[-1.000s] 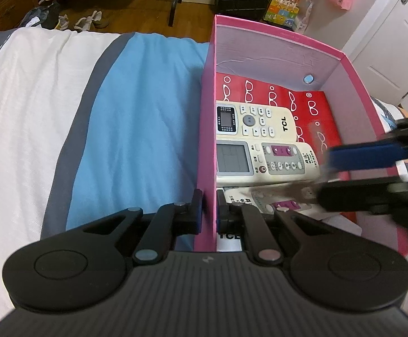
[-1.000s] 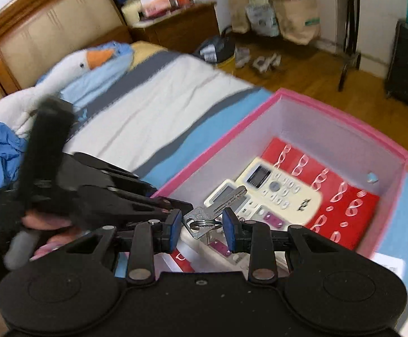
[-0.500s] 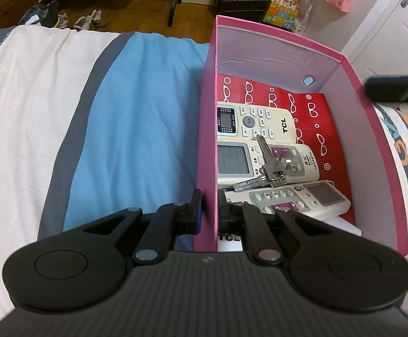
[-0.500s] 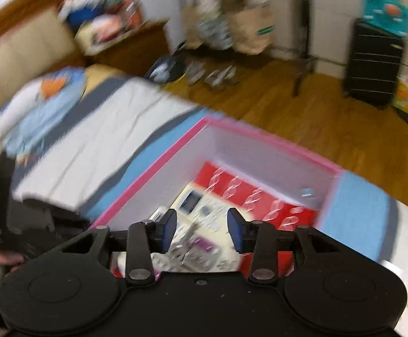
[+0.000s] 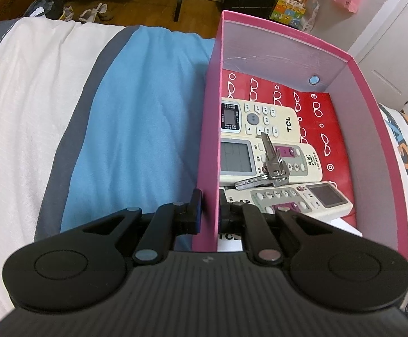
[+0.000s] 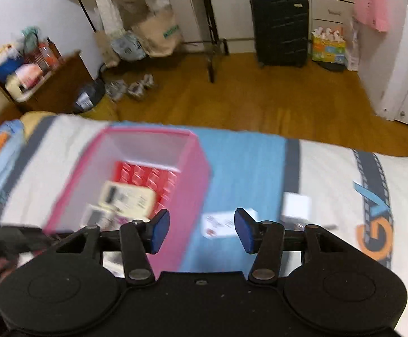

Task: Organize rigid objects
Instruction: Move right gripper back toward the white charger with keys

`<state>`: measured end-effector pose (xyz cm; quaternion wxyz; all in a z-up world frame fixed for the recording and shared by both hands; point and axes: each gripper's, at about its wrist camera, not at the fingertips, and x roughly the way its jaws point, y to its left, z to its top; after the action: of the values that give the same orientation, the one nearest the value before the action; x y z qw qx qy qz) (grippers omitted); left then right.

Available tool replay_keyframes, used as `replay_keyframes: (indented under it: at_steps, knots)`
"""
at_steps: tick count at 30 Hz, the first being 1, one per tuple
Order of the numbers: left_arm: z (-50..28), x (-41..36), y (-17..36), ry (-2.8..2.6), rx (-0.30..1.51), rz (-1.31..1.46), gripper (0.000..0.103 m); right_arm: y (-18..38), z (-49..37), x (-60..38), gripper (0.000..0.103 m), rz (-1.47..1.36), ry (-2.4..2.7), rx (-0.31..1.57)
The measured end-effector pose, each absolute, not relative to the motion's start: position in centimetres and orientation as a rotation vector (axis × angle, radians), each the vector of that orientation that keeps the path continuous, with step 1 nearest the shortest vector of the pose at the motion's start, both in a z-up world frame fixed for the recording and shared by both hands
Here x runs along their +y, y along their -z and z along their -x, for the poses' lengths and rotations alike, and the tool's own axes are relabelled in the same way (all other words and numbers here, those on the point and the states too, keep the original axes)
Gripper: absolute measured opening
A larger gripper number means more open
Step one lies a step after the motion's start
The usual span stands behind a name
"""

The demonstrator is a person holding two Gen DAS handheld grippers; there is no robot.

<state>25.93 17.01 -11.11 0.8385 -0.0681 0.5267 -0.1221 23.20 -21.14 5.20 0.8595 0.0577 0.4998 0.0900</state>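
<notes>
Since the earlier frames, the right gripper (image 6: 202, 231) has been withdrawn from the pink box (image 5: 211, 129) and is now held above the bedspread (image 6: 243, 163), to the right of the box; its blue-padded fingers (image 6: 159, 234) are spread wide with nothing between them. The bunch of keys (image 5: 271, 165) carried one second ago is now seen lying inside the box, resting across the middle remote control (image 5: 262, 158) and touching the remote nearest the camera (image 5: 293, 199). A third remote marked TCL (image 5: 260, 119) lies beyond these, on the red patterned lining (image 5: 324, 129) of the box floor.

The left gripper (image 5: 209, 216) has not shifted: its fingers are closed narrowly on the left side wall of the pink box, one finger outside and one inside. The box stands on the blue stripe of the bedspread.

In the right wrist view, which is blurred by motion, the box (image 6: 189, 168) is seen at lower left with the remotes inside it. Two white items are noted on the blue stripe to the right of the box: a flat white card-like item with red print (image 6: 220, 226) and a small white block (image 6: 296, 206); their nature cannot be determined. A black suitcase (image 6: 281, 29) is noted on the wooden floor (image 6: 246, 95) beyond the bed.
</notes>
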Motion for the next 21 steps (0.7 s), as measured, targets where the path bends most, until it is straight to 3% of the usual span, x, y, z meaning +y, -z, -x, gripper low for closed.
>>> replay_keyframes:
  at_steps: [12, 21]
  knots:
    - [-26.1, 16.8, 11.3, 0.247, 1.128, 0.144, 0.008, 0.8, -25.4, -27.9, 0.059, -0.163, -0.059, 1.072]
    - [-26.2, 16.5, 11.7, 0.252, 1.135, 0.116, 0.008, 6.6, -29.8, -28.1, 0.061, -0.108, 0.047, 1.254]
